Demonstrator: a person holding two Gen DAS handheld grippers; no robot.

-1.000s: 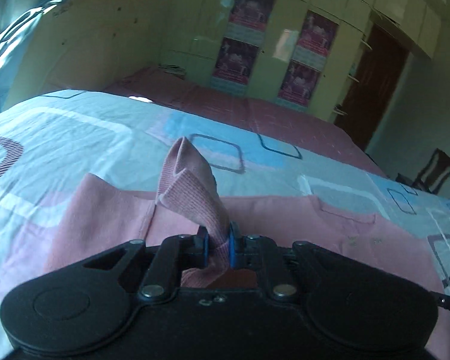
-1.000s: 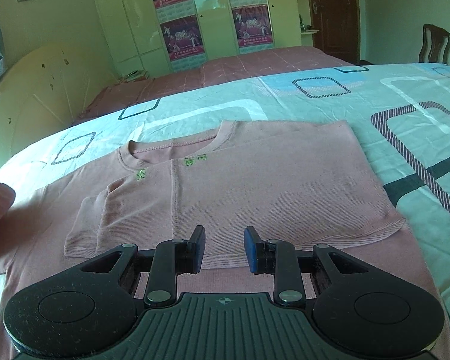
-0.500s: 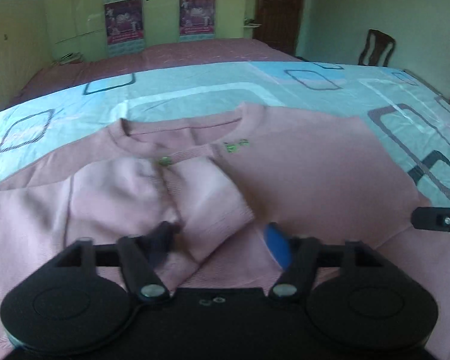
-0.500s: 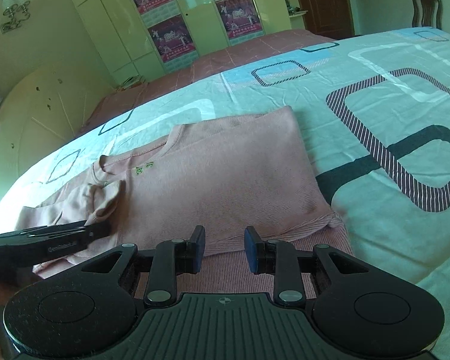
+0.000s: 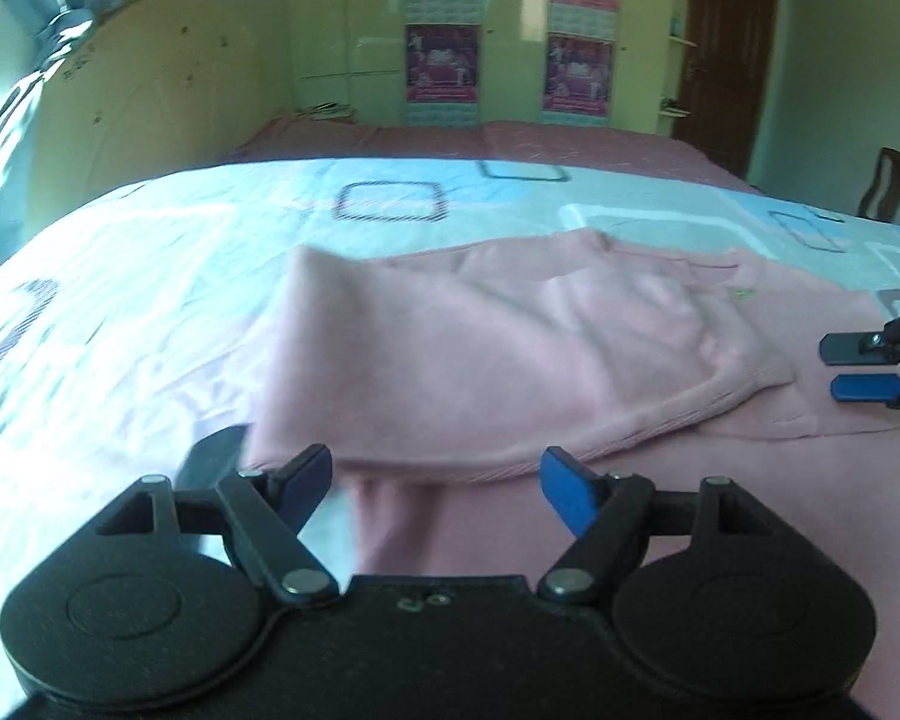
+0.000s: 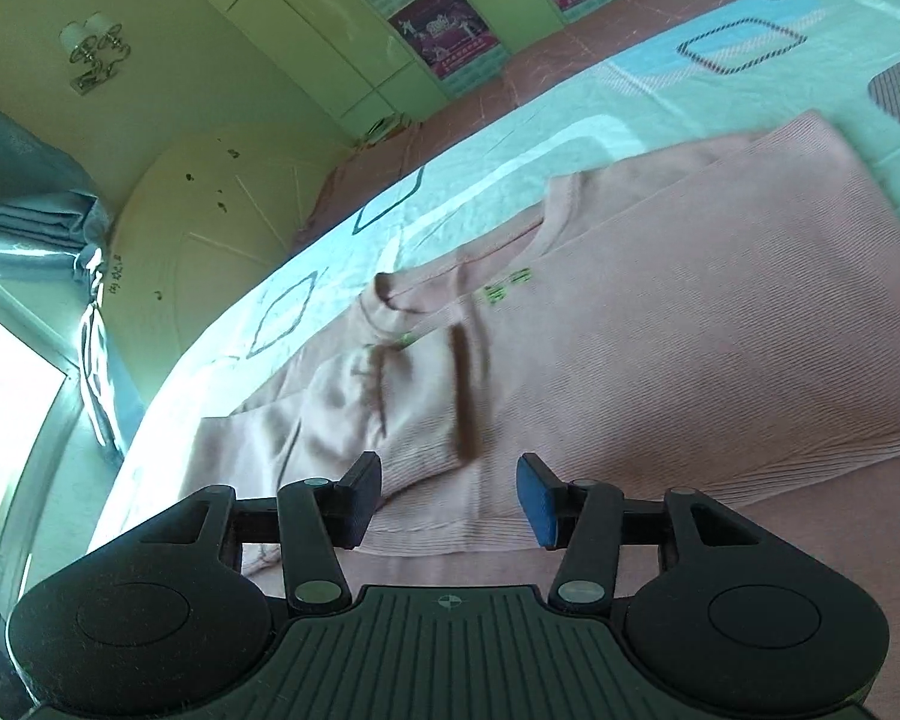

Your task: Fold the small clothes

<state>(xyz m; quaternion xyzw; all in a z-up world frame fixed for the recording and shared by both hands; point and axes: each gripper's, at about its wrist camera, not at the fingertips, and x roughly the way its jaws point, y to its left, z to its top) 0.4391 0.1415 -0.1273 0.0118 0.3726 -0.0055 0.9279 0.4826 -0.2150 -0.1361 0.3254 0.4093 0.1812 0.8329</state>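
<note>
Pink sweater [image 5: 510,372] lies flat on the bed [image 5: 150,252], sleeves folded inward — left claw [image 5: 435,495] and right claw [image 6: 450,495] both spread, empty, ready to regrip.

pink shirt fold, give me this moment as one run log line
left gripper: open, empty | right gripper: open, empty | pink shirt: flat on bedsheet | left sleeve: folded inward
</note>
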